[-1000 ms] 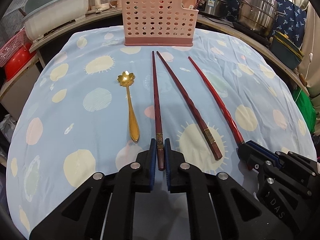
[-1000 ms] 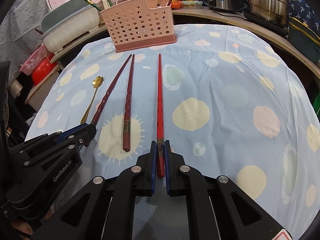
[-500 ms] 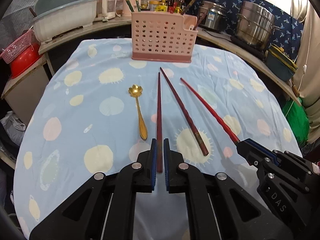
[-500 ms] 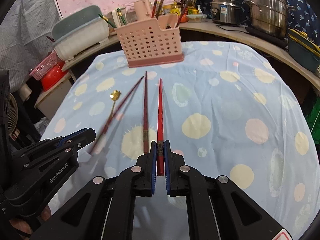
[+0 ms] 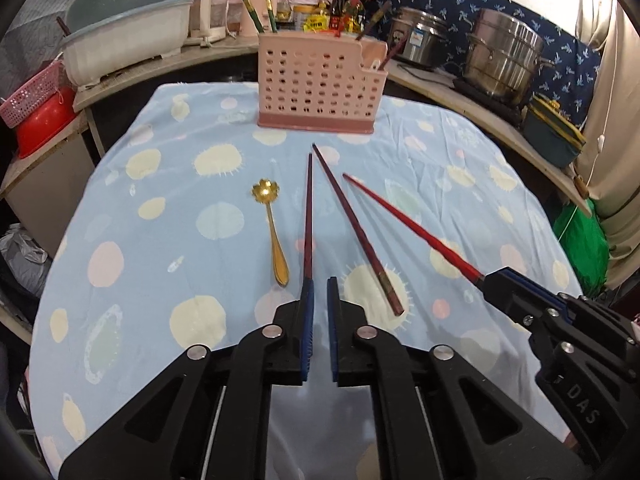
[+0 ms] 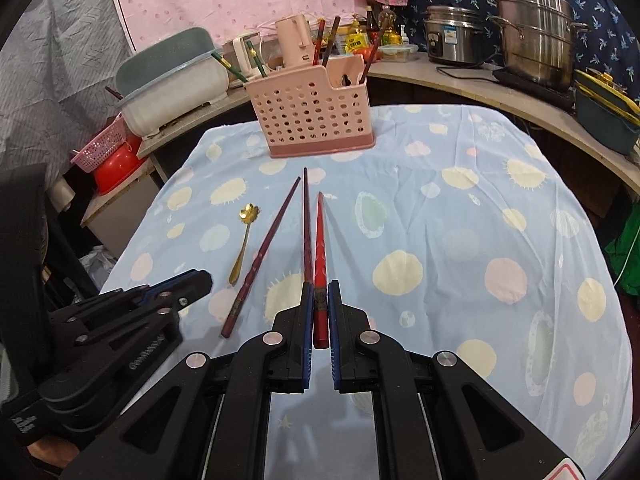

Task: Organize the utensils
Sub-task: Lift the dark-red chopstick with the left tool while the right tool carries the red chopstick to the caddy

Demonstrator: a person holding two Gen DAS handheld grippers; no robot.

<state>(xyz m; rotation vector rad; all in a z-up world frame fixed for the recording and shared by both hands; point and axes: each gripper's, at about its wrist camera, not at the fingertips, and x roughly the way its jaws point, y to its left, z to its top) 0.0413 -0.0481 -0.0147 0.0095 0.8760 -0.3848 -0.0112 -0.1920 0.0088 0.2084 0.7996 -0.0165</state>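
My right gripper is shut on the thick end of a bright red chopstick, which is lifted and points at the pink perforated utensil basket. My left gripper hangs over the cloth, its jaws opening, with only a narrow bare gap between the pads. A dark red chopstick runs under its left finger and lies on the cloth. A second dark chopstick and a gold flower spoon lie beside it. The right gripper shows at the right.
The table wears a light blue spotted cloth. Behind the basket stand a white tub, steel pots, bottles and a cup of chopsticks. A red bowl sits low at the left. A green bag hangs past the right edge.
Both grippers have risen and drawn back. The red chopstick came up with the right gripper. The dark chopstick that sat between the left pads has left the gap and lies on the cloth.
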